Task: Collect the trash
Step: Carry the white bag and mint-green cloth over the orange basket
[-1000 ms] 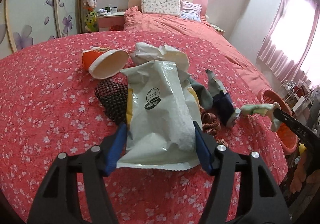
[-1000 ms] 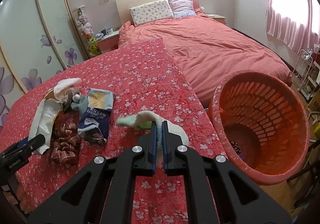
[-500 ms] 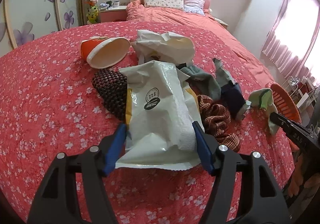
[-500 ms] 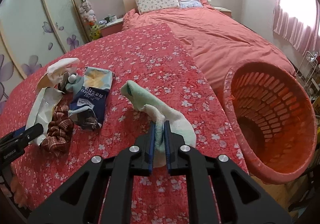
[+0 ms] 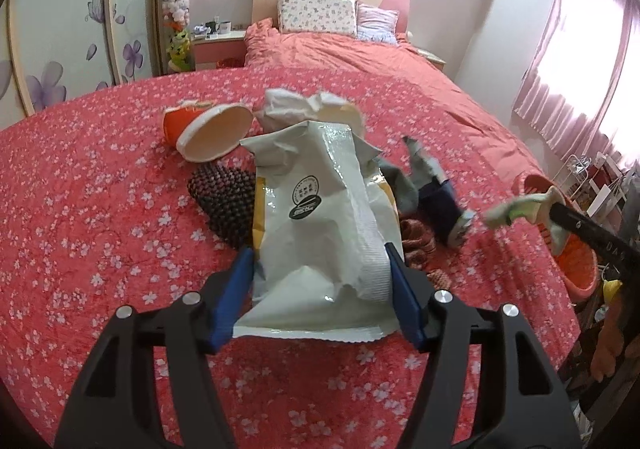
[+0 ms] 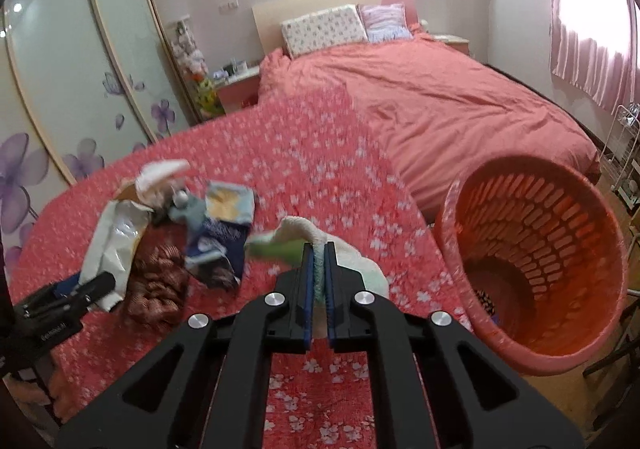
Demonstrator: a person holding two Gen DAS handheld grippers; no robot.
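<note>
The right gripper (image 6: 319,269) is pinched tight on a pale green-and-white sock (image 6: 304,239), which is lifted off the red floral bedspread (image 6: 312,169) with its ends drooping to either side of the blue pads. Just to the right of that gripper, off the bedspread's edge, stands the orange slatted basket (image 6: 552,241), tilted so its mouth faces the camera — something small and dark lies at its bottom.

The left gripper (image 5: 320,273) has its jaws spread wide around the near end of a crumpled white paper bag (image 5: 320,209) with a round black stamp; the blue pads sit against the bag's two sides, though whether they press on it I cannot tell. The rest of the litter is gathered around that bag: an orange paper cup (image 5: 200,129) on its side beyond it to the left, a dark knobbly mat (image 5: 224,201) partly under its left edge, more crumpled white paper (image 5: 304,109) behind it, and to its right a brown checked scrunchie (image 5: 416,237), a grey-green cloth (image 5: 400,185) and a dark blue wrapper (image 5: 440,205). From the left wrist view the sock hangs further right of the bag, just in front of the basket's rim — slightly blurred
</note>
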